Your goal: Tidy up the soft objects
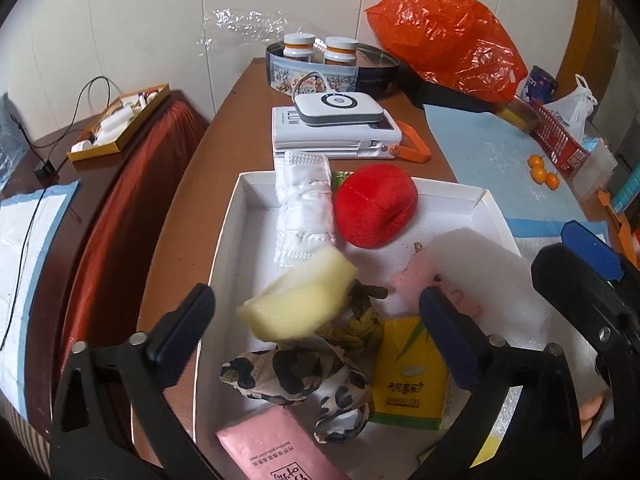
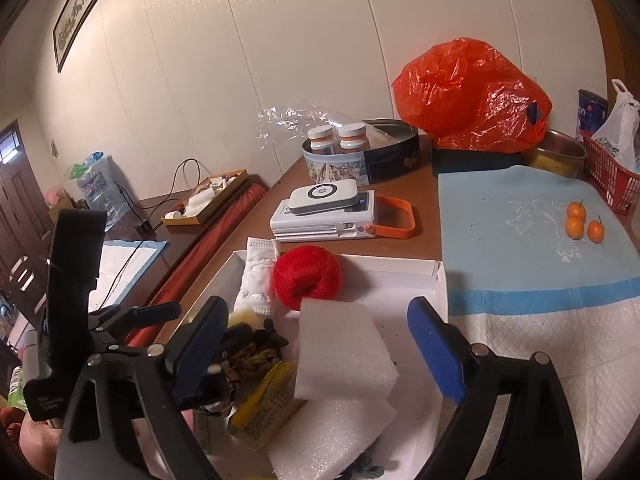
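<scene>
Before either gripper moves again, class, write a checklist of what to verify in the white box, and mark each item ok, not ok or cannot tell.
1. Left gripper jaws open: ok.
2. Yellow sponge free of the pads: ok; it sits between them, blurred.
3. Right gripper jaws open: ok.
4. White foam block released: ok; neither pad presses it.
5. Sponge settled in the white box: cannot tell.
6. Red plush inside the box: ok.
</scene>
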Motion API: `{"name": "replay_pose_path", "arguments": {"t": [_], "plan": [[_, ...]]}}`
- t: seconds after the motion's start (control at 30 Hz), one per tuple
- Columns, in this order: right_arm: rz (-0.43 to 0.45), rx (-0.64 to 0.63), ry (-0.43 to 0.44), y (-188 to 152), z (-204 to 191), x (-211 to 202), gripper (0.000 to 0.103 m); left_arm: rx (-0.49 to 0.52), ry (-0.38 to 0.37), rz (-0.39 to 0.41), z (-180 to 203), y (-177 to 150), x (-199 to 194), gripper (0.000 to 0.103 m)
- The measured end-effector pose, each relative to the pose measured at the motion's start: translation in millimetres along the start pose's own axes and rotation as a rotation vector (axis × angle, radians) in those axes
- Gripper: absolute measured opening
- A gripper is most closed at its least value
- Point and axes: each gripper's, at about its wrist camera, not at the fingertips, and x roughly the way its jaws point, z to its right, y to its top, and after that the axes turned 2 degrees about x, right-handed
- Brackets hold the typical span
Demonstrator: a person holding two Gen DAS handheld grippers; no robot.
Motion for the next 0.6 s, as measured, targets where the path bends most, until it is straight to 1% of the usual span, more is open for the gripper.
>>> {"name": "replay_pose_path", "arguments": {"t": [0.1,0.2,0.43,0.53,0.6], "plan": [[0.020,0.007,-0.018,0,0,-7,0.092,-0.007,0.009,0.032,-1,-2,-11,0.103],[0.075,0.012,-0.015,1,-3,-22,0.092,-0.019,0.009,0.070,-2,-3,-25,0.103],[0.198,-0.036,-0.049,6,-17,-60,0.092,-0.041,0.000,0.136,-1,-7,-59,0.103],[0.221,-0.044,-0.062,4,-22,-73,0.092,-0.031,-0.002,0.174,2,-10,-79,0.103],[0.231,-0.056,-0.101,0,-27,-82,0.092,-0.019,-0.010,0.198,6,-11,-92,0.103]]}}
